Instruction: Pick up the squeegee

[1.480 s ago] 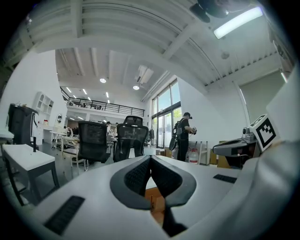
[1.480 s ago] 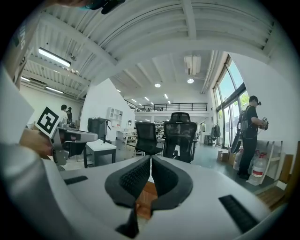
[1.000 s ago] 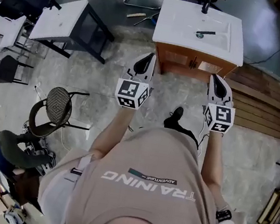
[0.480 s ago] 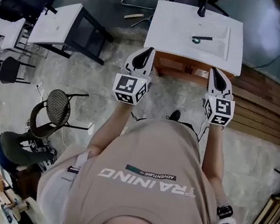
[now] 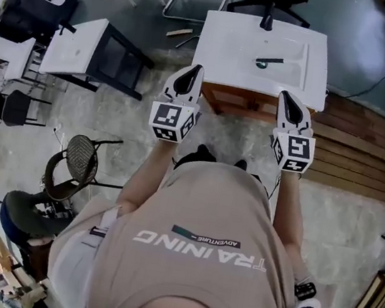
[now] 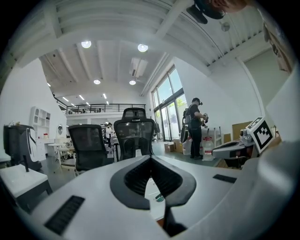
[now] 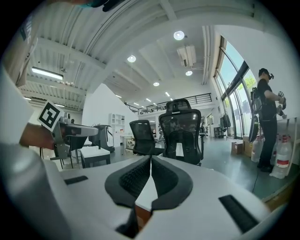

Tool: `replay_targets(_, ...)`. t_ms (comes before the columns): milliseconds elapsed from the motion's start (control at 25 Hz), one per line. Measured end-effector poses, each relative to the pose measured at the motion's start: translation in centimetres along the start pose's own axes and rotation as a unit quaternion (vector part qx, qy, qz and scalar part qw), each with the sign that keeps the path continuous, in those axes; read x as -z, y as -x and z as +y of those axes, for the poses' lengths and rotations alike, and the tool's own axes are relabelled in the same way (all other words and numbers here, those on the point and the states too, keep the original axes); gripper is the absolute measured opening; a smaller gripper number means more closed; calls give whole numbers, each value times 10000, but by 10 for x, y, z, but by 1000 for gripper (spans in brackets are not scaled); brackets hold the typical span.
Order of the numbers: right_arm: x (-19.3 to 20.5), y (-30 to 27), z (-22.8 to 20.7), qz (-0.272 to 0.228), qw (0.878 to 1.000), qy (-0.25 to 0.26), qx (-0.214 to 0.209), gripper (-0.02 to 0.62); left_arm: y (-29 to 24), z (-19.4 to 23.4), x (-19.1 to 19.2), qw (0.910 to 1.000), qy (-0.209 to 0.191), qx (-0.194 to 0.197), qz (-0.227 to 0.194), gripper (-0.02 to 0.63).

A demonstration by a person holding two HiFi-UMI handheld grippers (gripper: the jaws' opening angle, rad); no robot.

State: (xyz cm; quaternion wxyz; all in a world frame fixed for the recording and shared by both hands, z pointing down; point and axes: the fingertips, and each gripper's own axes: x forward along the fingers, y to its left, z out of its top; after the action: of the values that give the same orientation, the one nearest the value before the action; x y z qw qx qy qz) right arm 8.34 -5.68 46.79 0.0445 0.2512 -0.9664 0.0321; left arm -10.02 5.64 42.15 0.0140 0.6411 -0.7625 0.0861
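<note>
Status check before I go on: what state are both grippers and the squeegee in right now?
Left gripper: shut, nothing between the jaws.
Right gripper: shut, nothing between the jaws.
Squeegee: lying flat on the white sink, not touched by either gripper.

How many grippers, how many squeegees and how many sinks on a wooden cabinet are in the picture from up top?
Hand-held grippers: 2, the left hand-held gripper and the right hand-held gripper
Squeegee: 1
Sink on a wooden cabinet: 1
Total: 4
</note>
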Motion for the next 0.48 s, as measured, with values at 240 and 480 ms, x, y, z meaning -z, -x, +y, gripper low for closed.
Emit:
replay_targets(240, 15, -15, -13, 134, 9998, -68, 126, 32, -20, 3, 15, 9989, 436, 94, 120, 14)
replay_targets(480, 6, -34, -6, 202, 9997, 91, 135, 32, -31, 27, 19, 9985, 508, 16, 205, 14)
